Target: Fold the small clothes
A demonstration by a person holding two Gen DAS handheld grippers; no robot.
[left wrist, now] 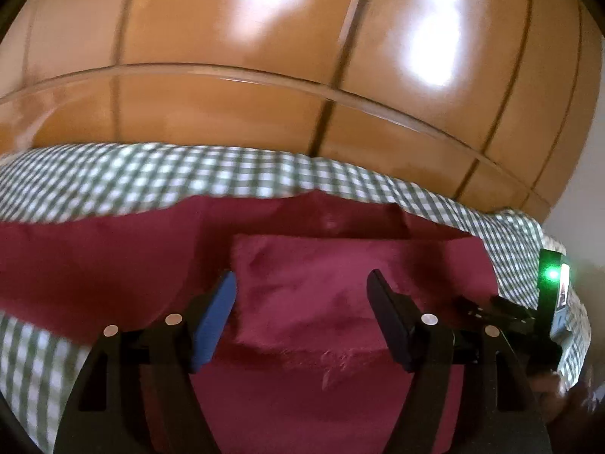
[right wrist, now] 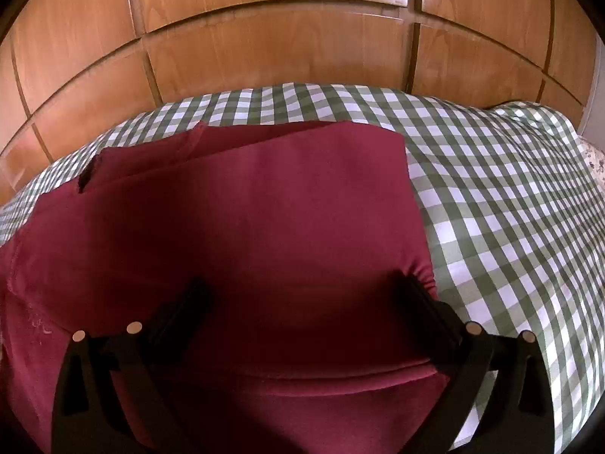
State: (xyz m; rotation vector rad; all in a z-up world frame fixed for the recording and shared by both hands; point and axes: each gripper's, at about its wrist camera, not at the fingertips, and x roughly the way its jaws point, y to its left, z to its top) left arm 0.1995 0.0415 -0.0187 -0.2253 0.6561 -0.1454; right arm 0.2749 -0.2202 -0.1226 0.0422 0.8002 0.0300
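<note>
A dark red garment (left wrist: 310,287) lies partly folded on a green-and-white checked cloth (left wrist: 151,174). In the left wrist view my left gripper (left wrist: 302,283) is open just above a folded-over flap of the garment, holding nothing. The right gripper's body (left wrist: 529,314) with a green light shows at the right edge. In the right wrist view the garment (right wrist: 264,208) fills the middle, with layered edges at its far left. My right gripper (right wrist: 306,287) is open wide, its fingers (right wrist: 419,295) pressed on the garment near its right edge, where the cloth bunches.
Glossy wooden wardrobe doors (right wrist: 264,38) stand close behind the checked cloth (right wrist: 491,189). The checked surface extends to the right of the garment. A patterned fabric (right wrist: 597,162) shows at the far right edge.
</note>
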